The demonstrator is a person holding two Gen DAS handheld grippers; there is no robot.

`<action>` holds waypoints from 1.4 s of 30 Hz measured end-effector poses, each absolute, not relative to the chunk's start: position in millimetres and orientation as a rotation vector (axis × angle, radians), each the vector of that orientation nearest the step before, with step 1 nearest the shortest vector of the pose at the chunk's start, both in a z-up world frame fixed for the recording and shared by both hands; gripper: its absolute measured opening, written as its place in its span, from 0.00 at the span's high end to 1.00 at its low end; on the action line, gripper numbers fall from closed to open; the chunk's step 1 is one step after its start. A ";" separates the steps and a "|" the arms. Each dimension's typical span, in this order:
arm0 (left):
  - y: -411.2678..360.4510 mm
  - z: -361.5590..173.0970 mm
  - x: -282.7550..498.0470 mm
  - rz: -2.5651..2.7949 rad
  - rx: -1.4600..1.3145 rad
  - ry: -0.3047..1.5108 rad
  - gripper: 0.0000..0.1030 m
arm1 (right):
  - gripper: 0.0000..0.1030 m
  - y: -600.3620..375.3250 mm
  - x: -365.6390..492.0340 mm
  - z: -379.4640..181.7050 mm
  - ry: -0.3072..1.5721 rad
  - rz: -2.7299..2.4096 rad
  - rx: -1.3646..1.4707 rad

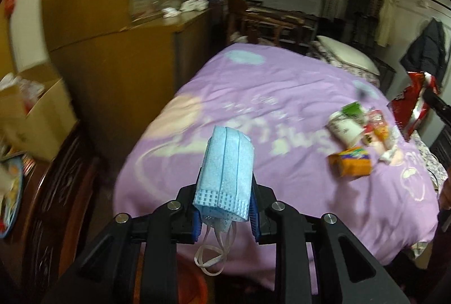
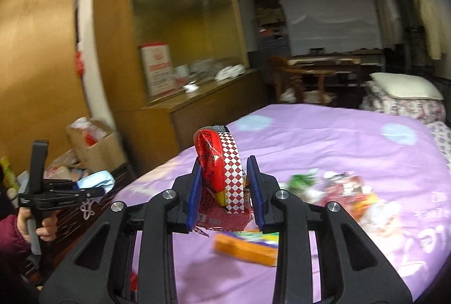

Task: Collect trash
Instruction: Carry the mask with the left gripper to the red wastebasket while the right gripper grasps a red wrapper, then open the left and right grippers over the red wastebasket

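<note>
Folded pale-blue face mask (image 1: 224, 171), ear loops dangling, is clamped in the left gripper (image 1: 225, 208) fingers; the right gripper (image 2: 225, 191) fingers pinch one red checkered snack wrapper (image 2: 222, 171) above the purple bed (image 2: 324, 140), near one orange carton (image 1: 351, 163).

bed (image 2: 324, 134) wearing lilac quilt | wooden cabinet (image 2: 180, 22) standing along left wall | pillow (image 2: 406, 85) lying at far end
</note>
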State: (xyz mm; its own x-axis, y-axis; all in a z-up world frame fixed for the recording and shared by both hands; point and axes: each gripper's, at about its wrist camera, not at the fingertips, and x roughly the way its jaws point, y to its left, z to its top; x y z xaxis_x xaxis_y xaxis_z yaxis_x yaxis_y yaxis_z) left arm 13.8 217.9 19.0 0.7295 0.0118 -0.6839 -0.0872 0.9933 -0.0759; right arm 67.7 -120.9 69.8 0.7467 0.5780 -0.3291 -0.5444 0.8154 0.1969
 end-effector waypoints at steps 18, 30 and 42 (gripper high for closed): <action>341.2 -115.7 -59.1 0.347 -0.319 0.956 0.07 | 0.67 67.3 48.0 11.4 0.656 0.927 -0.064; 391.1 -107.8 -72.7 0.545 -0.282 0.898 0.06 | 0.62 187.4 18.2 -47.2 0.827 1.148 -0.229; 406.9 -115.2 -78.4 0.597 -0.289 0.926 0.06 | 0.40 205.1 23.7 -61.6 0.872 1.148 -0.206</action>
State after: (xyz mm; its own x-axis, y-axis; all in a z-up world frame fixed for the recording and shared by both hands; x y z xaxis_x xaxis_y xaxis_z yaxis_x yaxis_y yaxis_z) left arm -78.4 406.9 -115.2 0.4560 0.3562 -0.8156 -0.5959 0.8029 0.0175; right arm 23.7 205.1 -61.6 0.1323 0.7078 -0.6939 -0.8582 0.4321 0.2771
